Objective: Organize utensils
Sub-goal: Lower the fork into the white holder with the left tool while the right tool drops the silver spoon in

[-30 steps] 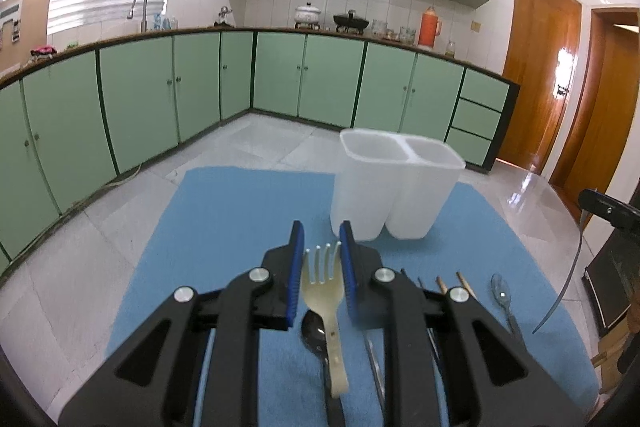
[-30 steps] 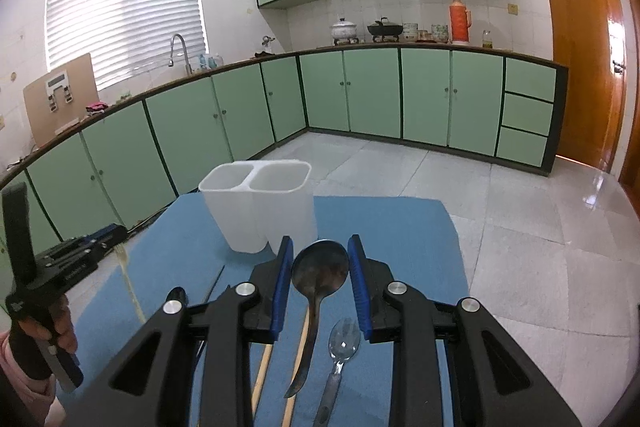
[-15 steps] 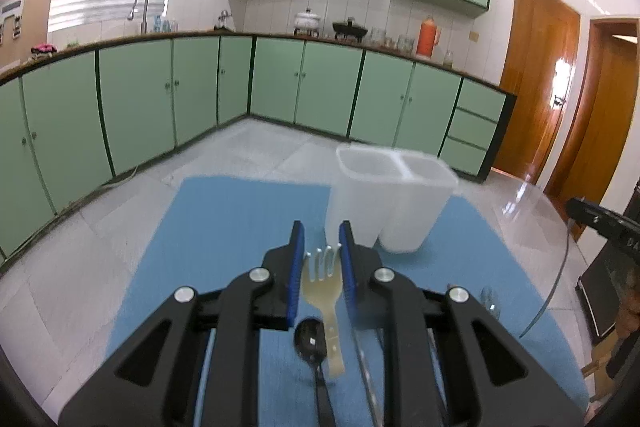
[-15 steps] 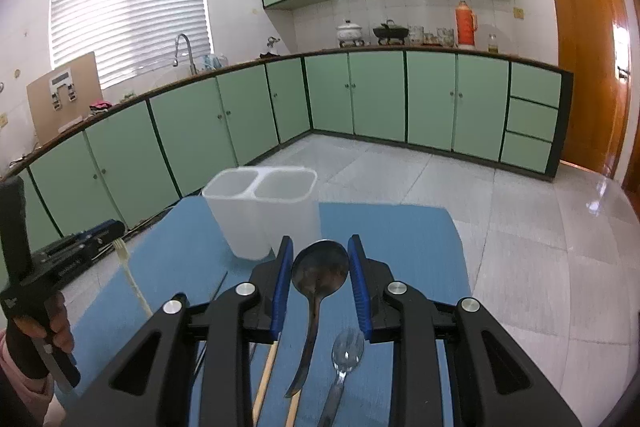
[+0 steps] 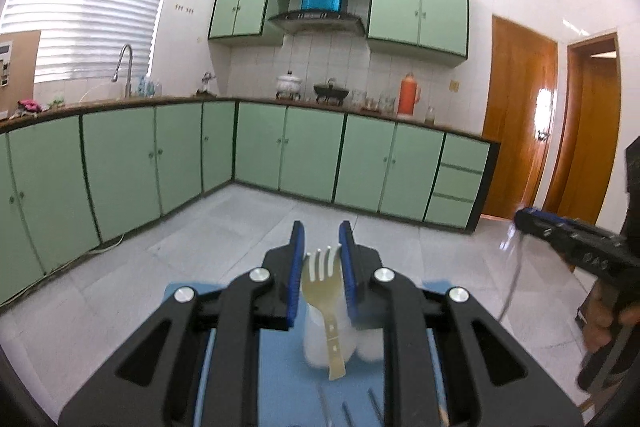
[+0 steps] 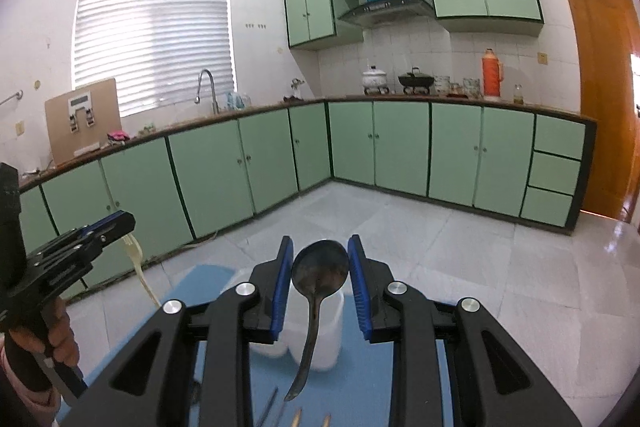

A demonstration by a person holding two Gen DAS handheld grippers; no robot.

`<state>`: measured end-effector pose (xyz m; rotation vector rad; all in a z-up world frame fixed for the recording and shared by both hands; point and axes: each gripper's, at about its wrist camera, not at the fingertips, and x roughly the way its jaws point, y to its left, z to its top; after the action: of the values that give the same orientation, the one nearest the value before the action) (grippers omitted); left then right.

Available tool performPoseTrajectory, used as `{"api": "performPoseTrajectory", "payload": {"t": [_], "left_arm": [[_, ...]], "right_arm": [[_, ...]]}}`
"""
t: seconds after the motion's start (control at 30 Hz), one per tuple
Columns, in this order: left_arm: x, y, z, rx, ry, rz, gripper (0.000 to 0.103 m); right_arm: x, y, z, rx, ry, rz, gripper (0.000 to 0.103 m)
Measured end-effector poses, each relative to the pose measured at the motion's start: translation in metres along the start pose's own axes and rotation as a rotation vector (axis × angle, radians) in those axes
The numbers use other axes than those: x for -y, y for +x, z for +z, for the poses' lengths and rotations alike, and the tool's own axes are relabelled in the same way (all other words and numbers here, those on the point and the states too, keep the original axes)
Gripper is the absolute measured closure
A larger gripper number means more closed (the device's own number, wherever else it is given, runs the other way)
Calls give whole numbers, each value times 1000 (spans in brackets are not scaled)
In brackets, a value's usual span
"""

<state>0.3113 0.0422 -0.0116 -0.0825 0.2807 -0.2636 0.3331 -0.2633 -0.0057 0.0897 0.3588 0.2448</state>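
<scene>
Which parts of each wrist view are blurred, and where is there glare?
Left wrist view: white holder and blue mat motion-smeared, fork sharp; glare on the wooden door. Right wrist view: spoon sharp, holder soft; window blind blown out, floor glare far right.

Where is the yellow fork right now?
The fork is pinched between the left gripper, tines up, handle hanging down in front of the white holder on the blue mat.
</scene>
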Motion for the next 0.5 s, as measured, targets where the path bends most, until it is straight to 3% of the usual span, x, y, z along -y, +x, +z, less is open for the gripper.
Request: {"api": "performPoseTrajectory", "payload": {"t": [0.27, 0.5], "left_arm": [[21, 52, 32, 36, 1, -38, 86], [25, 112, 12, -66, 27, -27, 86]], "right_arm": [[0, 64, 28, 35, -20, -47, 75], [4, 126, 1, -17, -24, -71, 75]]}}
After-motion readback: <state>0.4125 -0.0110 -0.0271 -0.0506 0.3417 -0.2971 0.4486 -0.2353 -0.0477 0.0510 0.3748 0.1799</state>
